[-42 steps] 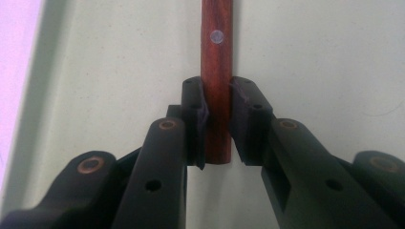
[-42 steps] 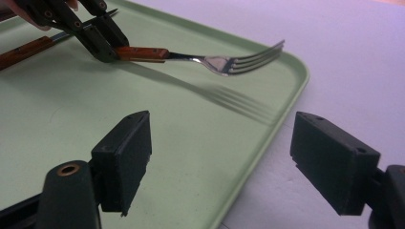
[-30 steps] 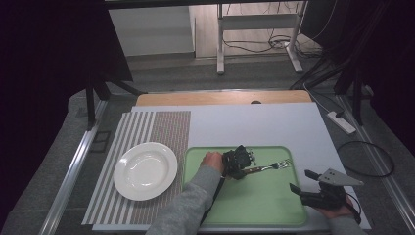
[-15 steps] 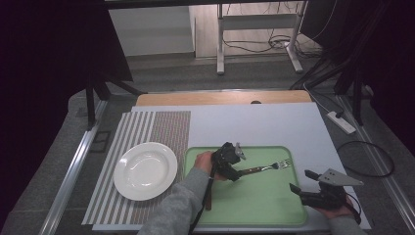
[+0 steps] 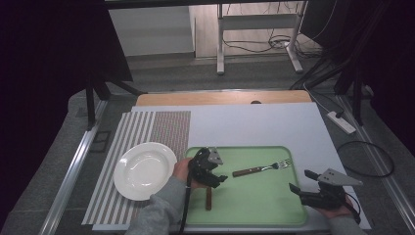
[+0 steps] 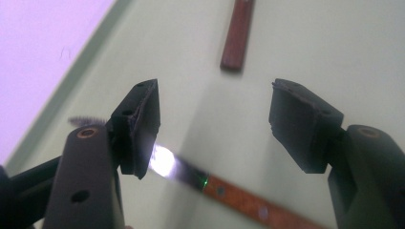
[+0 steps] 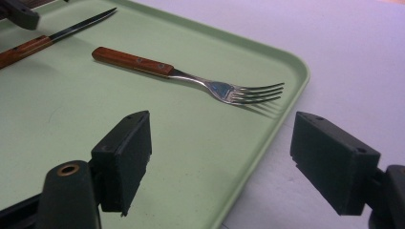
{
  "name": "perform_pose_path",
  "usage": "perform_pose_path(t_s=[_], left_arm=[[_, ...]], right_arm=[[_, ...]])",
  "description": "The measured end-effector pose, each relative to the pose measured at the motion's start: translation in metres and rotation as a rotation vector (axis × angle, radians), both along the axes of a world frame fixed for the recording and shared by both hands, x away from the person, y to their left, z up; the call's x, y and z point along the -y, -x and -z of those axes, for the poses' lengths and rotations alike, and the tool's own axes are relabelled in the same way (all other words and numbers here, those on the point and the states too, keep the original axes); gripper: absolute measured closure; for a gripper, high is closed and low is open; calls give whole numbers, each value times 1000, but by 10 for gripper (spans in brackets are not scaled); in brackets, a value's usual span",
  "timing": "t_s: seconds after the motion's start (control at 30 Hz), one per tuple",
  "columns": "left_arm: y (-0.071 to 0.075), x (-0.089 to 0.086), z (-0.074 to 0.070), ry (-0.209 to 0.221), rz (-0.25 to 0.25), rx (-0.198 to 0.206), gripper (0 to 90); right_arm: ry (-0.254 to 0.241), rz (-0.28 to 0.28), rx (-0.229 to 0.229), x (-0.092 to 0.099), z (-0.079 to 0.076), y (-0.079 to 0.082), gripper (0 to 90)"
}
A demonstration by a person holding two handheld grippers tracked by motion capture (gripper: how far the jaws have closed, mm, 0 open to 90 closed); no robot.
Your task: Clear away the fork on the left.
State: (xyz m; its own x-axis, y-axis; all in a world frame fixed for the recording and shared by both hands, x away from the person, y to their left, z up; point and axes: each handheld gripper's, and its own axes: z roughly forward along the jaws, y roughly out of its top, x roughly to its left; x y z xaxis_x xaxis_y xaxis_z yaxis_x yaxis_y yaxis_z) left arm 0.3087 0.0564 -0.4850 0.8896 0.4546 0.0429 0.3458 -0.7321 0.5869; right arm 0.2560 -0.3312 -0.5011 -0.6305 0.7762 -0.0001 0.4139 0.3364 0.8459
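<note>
A wooden-handled fork (image 5: 262, 169) lies on the green tray (image 5: 274, 210), tines toward the right rim. A wooden-handled knife (image 5: 209, 197) lies near the tray's left side. My left gripper (image 5: 220, 178) hovers over the knife, left of the fork's handle. Its jaws have just been opening and stand open (image 6: 215, 105) with nothing between them. Below them lie the knife (image 6: 248, 202) and, farther off, the fork handle (image 6: 236, 38). My right gripper (image 5: 293, 188) rests at the tray's right front corner, open (image 7: 222, 143), facing the fork (image 7: 191, 76) and the knife (image 7: 47, 38).
A white plate (image 5: 144, 170) sits on a striped placemat (image 5: 142, 127) left of the tray. The tray lies on a pale sheet (image 5: 254, 125) covering the table. Behind the table stand a metal frame (image 5: 254, 29) and floor cables, and a power strip (image 5: 341, 122) lies at the right.
My left gripper has drawn back to the left from the fork's handle, its jaws wider now. The fork lies free on the tray. The right gripper has not moved.
</note>
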Motion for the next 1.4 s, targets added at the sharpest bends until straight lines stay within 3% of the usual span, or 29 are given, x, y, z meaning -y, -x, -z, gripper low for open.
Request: perform_pose_path(t_s=[0.2,0.43,1.1,1.17,1.33,1.4], left_arm=[[11,-14,1,-1,-10,10,346],[26,-37,-1,32,-74,56,338],[68,-90,1,102,-187,123,348],[70,-93,3,102,-192,124,347],[75,-97,5,93,-194,119,345],[76,-99,5,96,-200,119,343]], right_arm=[[3,-2,2,0,0,0,227],[2,-6,0,0,0,0,228],[8,-25,-20,-2,2,-2,309],[9,-28,-21,-3,2,-3,370],[-7,-79,-25,-6,-2,-8,784],[0,-96,-13,-12,-4,-13,864]])
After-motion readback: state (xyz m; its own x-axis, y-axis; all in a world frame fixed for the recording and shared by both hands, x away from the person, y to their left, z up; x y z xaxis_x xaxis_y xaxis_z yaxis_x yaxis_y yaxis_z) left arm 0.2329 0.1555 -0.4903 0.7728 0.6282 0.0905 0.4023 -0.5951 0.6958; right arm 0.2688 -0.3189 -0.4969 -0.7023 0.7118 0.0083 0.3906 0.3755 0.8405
